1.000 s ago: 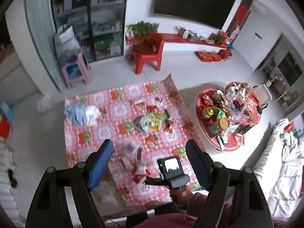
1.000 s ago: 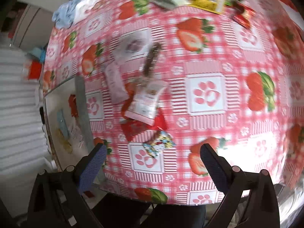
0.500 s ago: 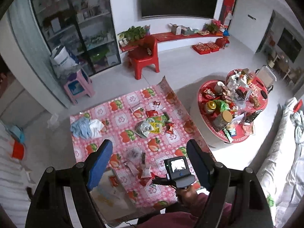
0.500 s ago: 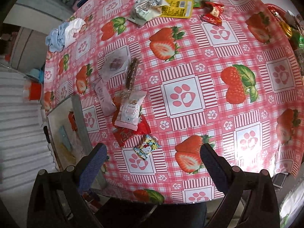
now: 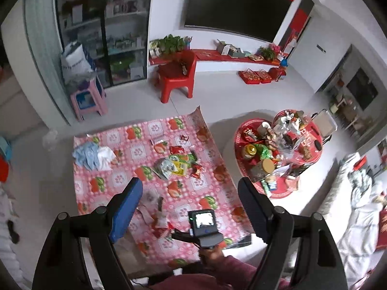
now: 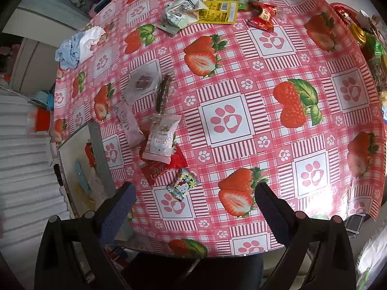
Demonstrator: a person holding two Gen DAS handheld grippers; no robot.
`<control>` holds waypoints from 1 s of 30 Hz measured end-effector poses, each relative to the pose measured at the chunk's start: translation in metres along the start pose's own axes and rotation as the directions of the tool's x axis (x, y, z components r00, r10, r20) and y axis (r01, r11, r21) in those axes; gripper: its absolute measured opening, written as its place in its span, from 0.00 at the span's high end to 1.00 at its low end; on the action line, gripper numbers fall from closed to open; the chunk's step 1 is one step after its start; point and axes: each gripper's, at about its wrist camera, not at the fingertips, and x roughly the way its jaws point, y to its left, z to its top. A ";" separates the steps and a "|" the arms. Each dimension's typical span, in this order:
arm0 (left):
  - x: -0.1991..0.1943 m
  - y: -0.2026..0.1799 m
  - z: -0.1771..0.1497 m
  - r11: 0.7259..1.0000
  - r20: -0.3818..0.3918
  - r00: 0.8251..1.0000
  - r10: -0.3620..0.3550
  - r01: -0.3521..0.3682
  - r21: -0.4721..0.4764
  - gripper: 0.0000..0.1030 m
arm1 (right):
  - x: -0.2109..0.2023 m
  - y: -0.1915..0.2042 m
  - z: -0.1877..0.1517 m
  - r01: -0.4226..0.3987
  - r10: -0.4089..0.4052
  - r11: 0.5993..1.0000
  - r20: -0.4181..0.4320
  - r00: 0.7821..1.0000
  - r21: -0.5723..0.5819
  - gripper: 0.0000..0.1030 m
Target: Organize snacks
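Snack packets lie on a table with a pink strawberry cloth (image 6: 241, 120). Near the front left are a white cracker packet (image 6: 160, 141), a red wrapper (image 6: 167, 163), a small Hello Kitty candy (image 6: 182, 187), a pink stick packet (image 6: 128, 125), a brown bar (image 6: 163, 91) and a clear wrapped sweet (image 6: 142, 82). At the far side lie a yellow packet (image 6: 219, 12), a silver bag (image 6: 180, 14) and red candies (image 6: 263, 15). My right gripper (image 6: 194, 213) is open and empty above the front edge. My left gripper (image 5: 189, 205) is open and empty, high above the table (image 5: 150, 169).
A white tray (image 6: 75, 169) lies at the table's front left corner. A crumpled blue and white cloth (image 6: 77, 47) sits at the far left. A red round stand with snacks (image 5: 278, 159) is right of the table. A red chair (image 5: 177, 77) and pink stool (image 5: 88, 99) stand beyond.
My right gripper has pulled back and up, so more of the table shows. My left gripper view has swung and shifted over the room. Both stay open and empty.
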 end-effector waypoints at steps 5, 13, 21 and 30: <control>0.003 0.008 -0.002 0.999 -0.030 0.999 -0.013 0.012 -0.037 0.19 | -0.001 0.006 0.000 -0.002 0.002 1.000 0.003 1.000 -0.013 0.04; 0.093 0.047 -0.024 0.996 -0.070 0.993 0.092 -0.092 0.012 0.18 | 0.007 0.011 -0.004 0.006 -0.007 1.000 -0.022 1.000 -0.029 0.04; 0.266 0.186 -0.185 0.933 -0.305 0.890 0.339 -0.361 -0.015 0.18 | 0.033 0.002 -0.005 0.044 -0.047 0.999 -0.090 0.995 -0.031 0.04; 0.291 0.266 -0.308 0.853 -0.505 0.849 0.155 -0.373 -0.365 0.18 | 0.078 0.001 -0.005 0.099 -0.101 0.995 -0.194 0.976 -0.021 0.04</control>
